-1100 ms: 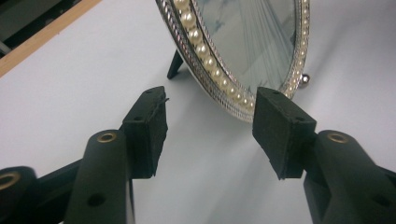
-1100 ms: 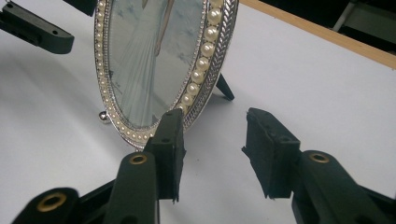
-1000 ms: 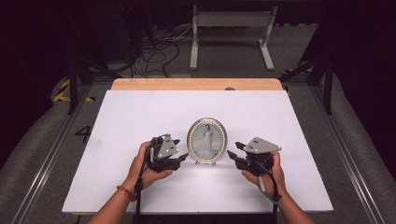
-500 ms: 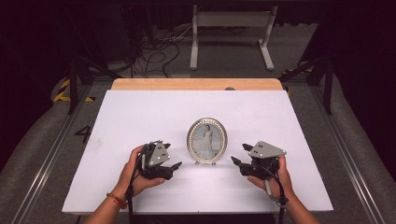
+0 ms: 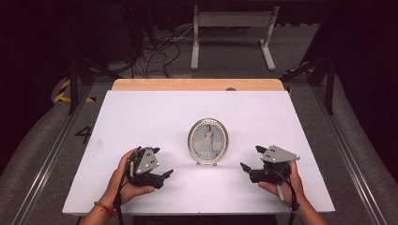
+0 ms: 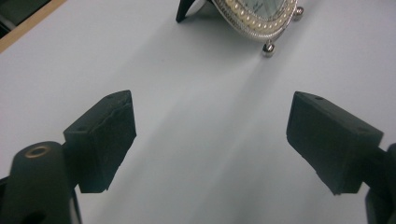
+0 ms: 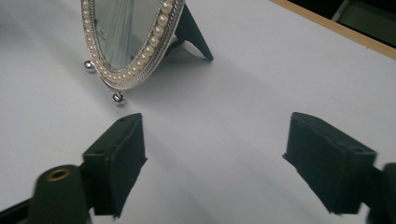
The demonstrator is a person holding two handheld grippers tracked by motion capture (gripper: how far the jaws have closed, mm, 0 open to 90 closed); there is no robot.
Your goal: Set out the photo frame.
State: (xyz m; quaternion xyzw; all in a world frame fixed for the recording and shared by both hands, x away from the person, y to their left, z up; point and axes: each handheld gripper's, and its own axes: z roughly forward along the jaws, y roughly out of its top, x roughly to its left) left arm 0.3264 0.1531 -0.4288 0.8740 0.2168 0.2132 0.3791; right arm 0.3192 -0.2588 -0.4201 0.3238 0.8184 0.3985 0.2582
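Observation:
An oval photo frame (image 5: 208, 141) with a pearl-beaded silver rim stands upright on the white table top (image 5: 141, 117), propped on a dark back stand. Its lower rim (image 6: 254, 21) reaches into the top of the left gripper view, and its beaded edge (image 7: 135, 42) shows at the upper left of the right gripper view. My left gripper (image 5: 162, 164) rests to the frame's left, held in a hand, jaws wide apart with nothing between them. My right gripper (image 5: 251, 158) is to the frame's right, likewise open and empty. Both pairs of jaws have just been opening.
A wooden strip (image 5: 197, 84) runs along the table's far edge. Behind it on the dark floor are cables (image 5: 155, 51) and a grey metal stand (image 5: 232, 33). Metal rails (image 5: 42, 159) flank the table on both sides.
Both grippers have drawn away from the photo frame, the left one leftward and the right one rightward, and toward the near edge. Their jaws have spread. The frame stays standing alone.

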